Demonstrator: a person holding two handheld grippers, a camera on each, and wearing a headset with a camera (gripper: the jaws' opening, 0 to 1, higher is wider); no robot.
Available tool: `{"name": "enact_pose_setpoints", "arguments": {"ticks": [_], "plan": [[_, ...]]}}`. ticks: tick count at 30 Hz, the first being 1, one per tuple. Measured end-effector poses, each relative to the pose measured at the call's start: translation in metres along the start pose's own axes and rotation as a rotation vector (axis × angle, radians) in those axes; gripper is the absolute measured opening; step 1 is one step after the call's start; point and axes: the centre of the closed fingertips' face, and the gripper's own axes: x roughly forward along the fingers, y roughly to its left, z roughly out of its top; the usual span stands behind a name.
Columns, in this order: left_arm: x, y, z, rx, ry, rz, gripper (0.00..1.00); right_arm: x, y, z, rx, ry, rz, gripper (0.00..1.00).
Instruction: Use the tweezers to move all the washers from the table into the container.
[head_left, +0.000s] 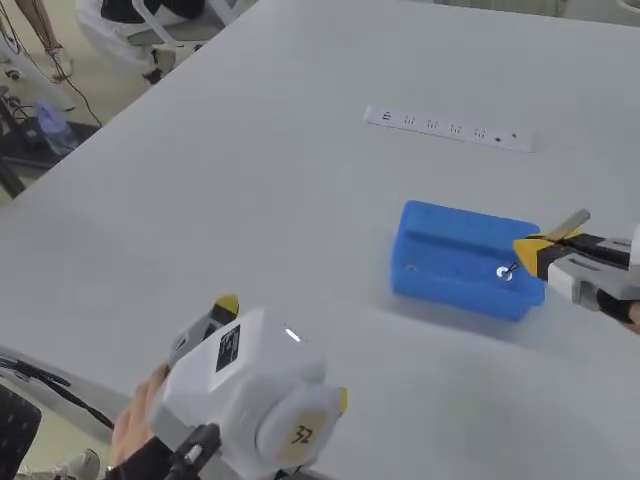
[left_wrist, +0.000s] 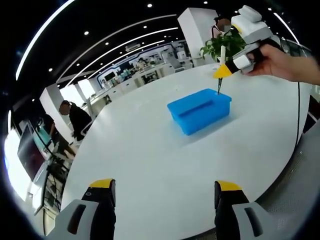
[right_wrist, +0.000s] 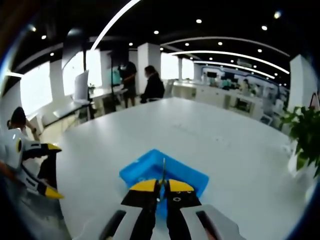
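Small silvery washer (head_left: 505, 273) at the thin metal tweezers' (right_wrist: 163, 170) tip, inside the blue plastic container (head_left: 450, 292) for dropping — right gripper (right_wrist: 162, 186) fingers clamp the tweezers; left gripper (left_wrist: 165, 186), seven o'clock, fingers wide.

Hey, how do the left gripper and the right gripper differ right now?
The left gripper has open, empty jaws; the right gripper is shut on the tweezers. The left gripper sits near the table edge, apart from the blue container; the right gripper reaches over it. Both have yellow-tipped jaws.

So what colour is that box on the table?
Bright blue all over. The container shows best in the head view.
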Motion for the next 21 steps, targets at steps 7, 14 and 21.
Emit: {"name": "enact_pose_setpoints", "arguments": {"ticks": [7,14,21], "plan": [[0.000,0.000,0.000,0.003,0.003,-0.001,0.82,0.020,-0.009,-0.021,0.005,0.053,-0.010,0.03],[0.001,-0.002,-0.001,0.010,0.007,-0.011,0.81,0.034,-0.011,-0.044,-0.002,0.110,-0.014,0.03],[0.001,-0.002,-0.002,0.009,0.010,-0.010,0.80,0.036,-0.013,-0.051,-0.013,0.133,-0.009,0.03]]}}
